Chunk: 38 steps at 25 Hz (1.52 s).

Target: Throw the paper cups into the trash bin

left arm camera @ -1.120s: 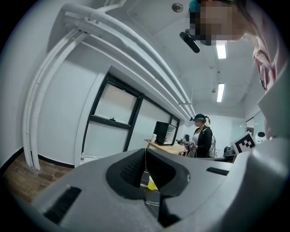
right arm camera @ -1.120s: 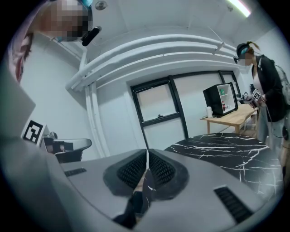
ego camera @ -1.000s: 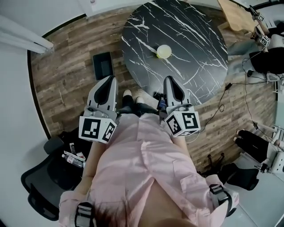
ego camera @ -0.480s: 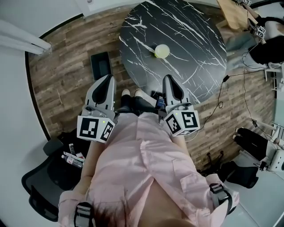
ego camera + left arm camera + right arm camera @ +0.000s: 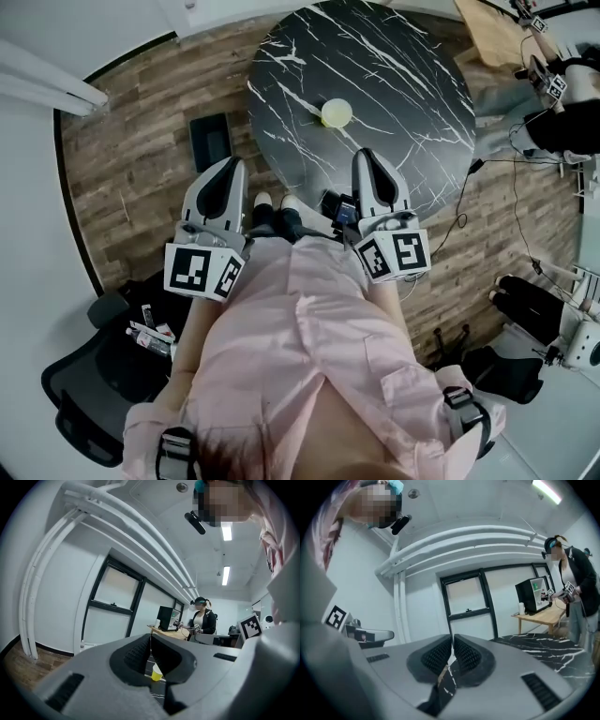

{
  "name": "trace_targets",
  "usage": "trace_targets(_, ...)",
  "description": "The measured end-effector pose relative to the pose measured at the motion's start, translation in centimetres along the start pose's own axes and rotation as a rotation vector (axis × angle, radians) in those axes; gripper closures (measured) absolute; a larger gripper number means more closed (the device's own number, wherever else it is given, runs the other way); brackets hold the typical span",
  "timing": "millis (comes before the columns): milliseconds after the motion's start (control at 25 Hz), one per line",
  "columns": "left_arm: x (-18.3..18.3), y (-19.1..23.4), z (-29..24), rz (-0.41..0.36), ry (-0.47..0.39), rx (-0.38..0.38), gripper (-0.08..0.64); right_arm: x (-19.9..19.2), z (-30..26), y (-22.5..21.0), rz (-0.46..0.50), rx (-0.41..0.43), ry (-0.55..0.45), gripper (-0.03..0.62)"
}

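Cup [image 5: 337,113]: you have only one in view. It stands upright, mouth up, near the middle of the tabletop, well apart from both grippers. Pale yellow paper, thin-walled, round and tapered; judged light and easy to crush.
Progress: nothing is binned as far as the pictures show. Grasp, carry and drop are all left. Judged: you are at the approach.
Tabletop [image 5: 403,84]: round black slab with white veins, stone-look, glossy, hard. Nothing but the cup on it.
Right gripper [image 5: 367,156]: the nearer one to the cup; its tip shows over the tabletop's near edge. Fingers [image 5: 436,656] closed to a thin slit, holding nothing. You will need to spread them before the cup.
Left gripper [image 5: 228,167]: over the floor, just off the tabletop's left edge. Fingers meet at the tips, empty. In the left gripper view the cup shows far off through the gap beneath them.
Finger build: grey moulded shells, dark ribbed inner faces.
Bin [image 5: 211,141]: dark rectangular box on the floor, left of the tabletop, near your left gripper. Judged to be the trash bin; contents cannot be told.
Floor [image 5: 131,159]: wood-grain planks, matte.
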<state>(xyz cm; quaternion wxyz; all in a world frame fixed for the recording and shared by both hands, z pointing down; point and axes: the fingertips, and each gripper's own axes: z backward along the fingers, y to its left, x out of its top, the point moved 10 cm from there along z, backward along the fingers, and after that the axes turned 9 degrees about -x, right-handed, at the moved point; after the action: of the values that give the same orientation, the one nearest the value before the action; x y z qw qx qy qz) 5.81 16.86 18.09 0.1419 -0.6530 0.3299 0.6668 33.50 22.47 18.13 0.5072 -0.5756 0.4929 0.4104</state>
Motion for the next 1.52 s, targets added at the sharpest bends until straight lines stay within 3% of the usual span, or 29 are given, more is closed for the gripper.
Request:
trace_targets(280, 0.2, 0.0, -0.5, -0.012, -0.007, 0.000, 0.545, 1.2, 0.3, -4.1, 0.049, -0.115, -0.042, 0.555)
trace_targets(560, 0.2, -0.2, -0.7, -0.016, -0.001, -0.004, 0.545, 0.5, 0.5, -5.8, 0.025, -0.141, 0.001, 0.555)
trace_targets(1000, 0.2, 0.4, 0.3, -0.016, 0.006, 0.036, 0.545, -0.3, -4.6, -8.6, 0.089, -0.065, 0.151, 0.554)
trace_targets(1160, 0.3, 0.7, 0.5, -0.016, 0.008, 0.053, 0.545, -1.5, -7.5, -9.6, 0.057, -0.045, 0.214, 0.552)
trace_targets(1360, 0.4, 1.3, 0.7, -0.012, 0.011, 0.077, 0.545, -4.5, -11.2, -11.0, 0.012, -0.026, 0.353, 0.487)
trace_targets(1520, 0.4, 1.8, 0.7, -0.008, 0.020, 0.089, 0.545, -6.8, -13.7, -11.8, -0.012, -0.011, 0.480, 0.475)
